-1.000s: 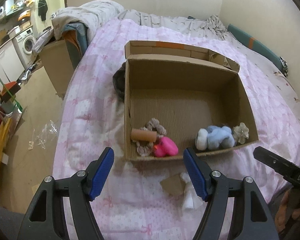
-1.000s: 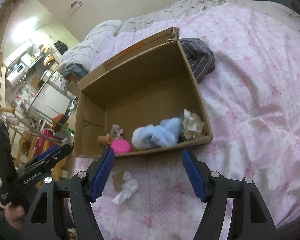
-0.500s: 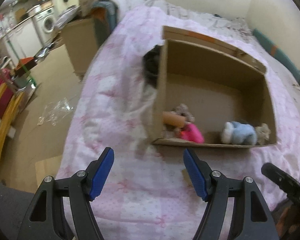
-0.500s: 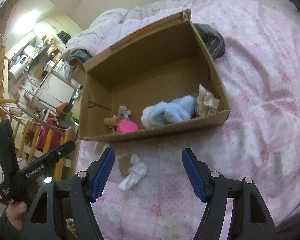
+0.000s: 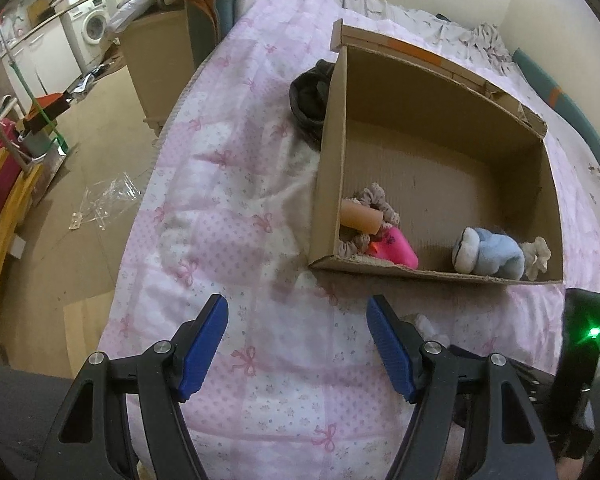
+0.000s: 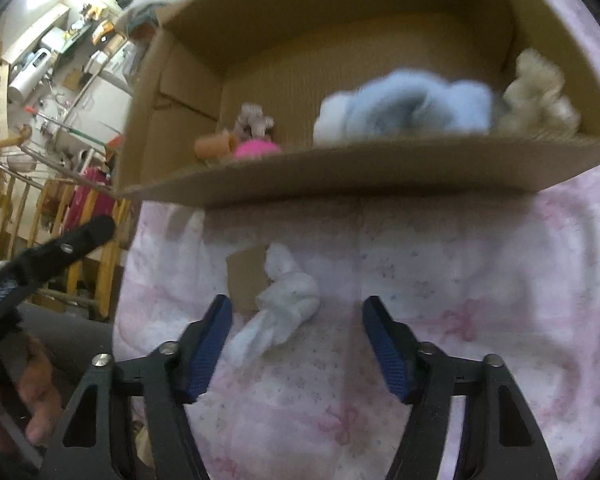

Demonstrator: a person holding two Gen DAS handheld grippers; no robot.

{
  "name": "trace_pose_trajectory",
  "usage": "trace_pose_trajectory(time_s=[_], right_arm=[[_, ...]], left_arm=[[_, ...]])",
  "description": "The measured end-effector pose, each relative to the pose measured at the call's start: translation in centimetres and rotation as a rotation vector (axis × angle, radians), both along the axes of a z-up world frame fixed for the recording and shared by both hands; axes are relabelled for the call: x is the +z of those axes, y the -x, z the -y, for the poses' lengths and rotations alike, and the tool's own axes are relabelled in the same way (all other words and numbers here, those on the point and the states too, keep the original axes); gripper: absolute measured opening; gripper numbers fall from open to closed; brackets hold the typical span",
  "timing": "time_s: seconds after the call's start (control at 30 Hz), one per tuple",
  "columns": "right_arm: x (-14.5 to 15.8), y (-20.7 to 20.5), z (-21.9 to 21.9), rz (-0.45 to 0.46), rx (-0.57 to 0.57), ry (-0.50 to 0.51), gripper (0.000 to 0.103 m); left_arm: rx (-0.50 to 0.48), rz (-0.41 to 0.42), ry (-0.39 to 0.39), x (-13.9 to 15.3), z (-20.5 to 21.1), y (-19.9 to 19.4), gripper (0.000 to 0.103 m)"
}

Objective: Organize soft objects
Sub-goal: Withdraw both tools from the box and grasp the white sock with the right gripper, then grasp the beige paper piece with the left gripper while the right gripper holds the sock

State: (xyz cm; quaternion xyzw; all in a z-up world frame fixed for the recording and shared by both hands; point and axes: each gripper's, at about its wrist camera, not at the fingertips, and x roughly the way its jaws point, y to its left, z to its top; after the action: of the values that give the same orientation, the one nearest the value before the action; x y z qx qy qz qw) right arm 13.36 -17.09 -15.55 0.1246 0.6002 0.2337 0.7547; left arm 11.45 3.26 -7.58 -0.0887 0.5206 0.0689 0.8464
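Note:
An open cardboard box (image 5: 420, 76) lies on the pink bed cover (image 5: 228, 216). It holds a blue plush (image 5: 488, 254), a beige fluffy piece (image 5: 538, 252), a pink toy (image 5: 394, 246), a tan roll (image 5: 360, 218) and a grey scrunchie (image 5: 376, 196). A white knotted cloth (image 6: 284, 300) lies on the cover in front of the box, beside a cardboard scrap (image 6: 244, 276). My right gripper (image 6: 296, 344) is open, low over the white cloth. My left gripper (image 5: 298, 346) is open and empty over bare cover, left of the cloth.
A dark striped garment (image 5: 310, 98) lies against the box's far left side. The bed edge drops to the floor at left, with a cardboard box (image 5: 160, 56), a washing machine (image 5: 88, 26) and plastic wrap (image 5: 108, 200). A grey duvet (image 5: 380, 0) lies beyond.
My right gripper has come down and forward close to the white cloth and the box front. My left gripper has swung left, so the box sits to the right in its view.

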Motion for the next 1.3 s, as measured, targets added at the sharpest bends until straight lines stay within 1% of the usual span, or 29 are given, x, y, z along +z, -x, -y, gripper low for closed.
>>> trace_pose_trajectory(time_s=[0.03, 0.1, 0.13, 0.23, 0.37, 0.47, 0.57, 0.67, 0.83, 0.93, 1.0, 1.07, 1.1, 1.13, 1.17, 1.2, 1.27, 1.3], right_arm=[[-0.4, 0.0, -0.3, -0.007, 0.010, 0.007, 0.052], [-0.4, 0.1, -0.8, 0.010, 0.024, 0.015, 0.049], [-0.2, 0.2, -0.9, 0.017, 0.034, 0.010, 0.038], [0.4, 0.6, -1.1, 0.045, 0.052, 0.018, 0.030], [1.4, 1.1, -0.4, 0.062, 0.034, 0.008, 0.028], [2.4, 1.7, 0.8, 0.069, -0.025, 0.016, 0.028], [3.5, 2.0, 2.5, 0.079, -0.097, 0.013, 0.028], [4.6, 2.1, 4.1, 0.106, -0.148, 0.013, 0.028], [5.0, 2.1, 5.5, 0.105, -0.194, 0.000, 0.028], [5.3, 2.6, 5.9, 0.112, -0.208, 0.025, 0.028], [5.4, 2.8, 6.3, 0.110, -0.220, 0.020, 0.028], [5.4, 2.8, 6.3, 0.111, -0.226, 0.021, 0.028], [5.4, 2.7, 6.3, 0.111, -0.226, 0.022, 0.028], [5.3, 2.6, 6.0, 0.112, -0.227, 0.023, 0.028], [5.3, 2.6, 6.0, 0.114, -0.225, 0.026, 0.028], [5.3, 2.6, 6.0, 0.115, -0.223, 0.027, 0.028], [5.3, 2.6, 5.9, 0.118, -0.219, 0.029, 0.028], [5.4, 2.6, 5.8, 0.120, -0.216, 0.031, 0.028]], left_arm=[[-0.001, -0.004, 0.001, 0.0, 0.0, 0.0, 0.069], [-0.002, -0.013, 0.006, -0.3, 0.0, -0.1, 0.069], [-0.002, -0.018, 0.009, -0.4, 0.0, -0.1, 0.069], [0.001, -0.037, 0.028, -0.9, -0.1, -0.3, 0.069], [-0.005, -0.068, 0.057, -1.7, 0.2, -0.4, 0.069], [-0.017, -0.100, 0.072, -2.7, 0.9, -0.7, 0.069], [-0.052, -0.141, 0.113, -3.8, 2.5, -1.4, 0.069], [-0.110, -0.177, 0.125, -5.1, 4.7, -2.3, 0.069], [-0.139, -0.202, 0.139, -6.6, 6.9, -2.8, 0.069], [-0.156, -0.221, 0.127, -7.4, 7.8, -2.9, 0.069], [-0.157, -0.225, 0.095, -7.9, 8.0, -3.0, 0.062], [-0.155, -0.237, 0.057, -8.3, 8.1, -3.1, 0.045], [-0.155, -0.236, 0.052, -8.4, 8.0, -3.1, 0.043], [-0.156, -0.229, 0.060, -8.3, 7.9, -3.0, 0.036], [-0.162, -0.221, 0.071, -8.2, 7.8, -3.0, 0.027], [-0.172, -0.217, 0.074, -8.1, 7.8, -2.9, 0.024], [-0.185, -0.199, 0.052, -7.8, 7.8, -2.6, 0.021], [-0.186, -0.194, 0.047, -7.6, 7.7, -2.6, 0.017]])
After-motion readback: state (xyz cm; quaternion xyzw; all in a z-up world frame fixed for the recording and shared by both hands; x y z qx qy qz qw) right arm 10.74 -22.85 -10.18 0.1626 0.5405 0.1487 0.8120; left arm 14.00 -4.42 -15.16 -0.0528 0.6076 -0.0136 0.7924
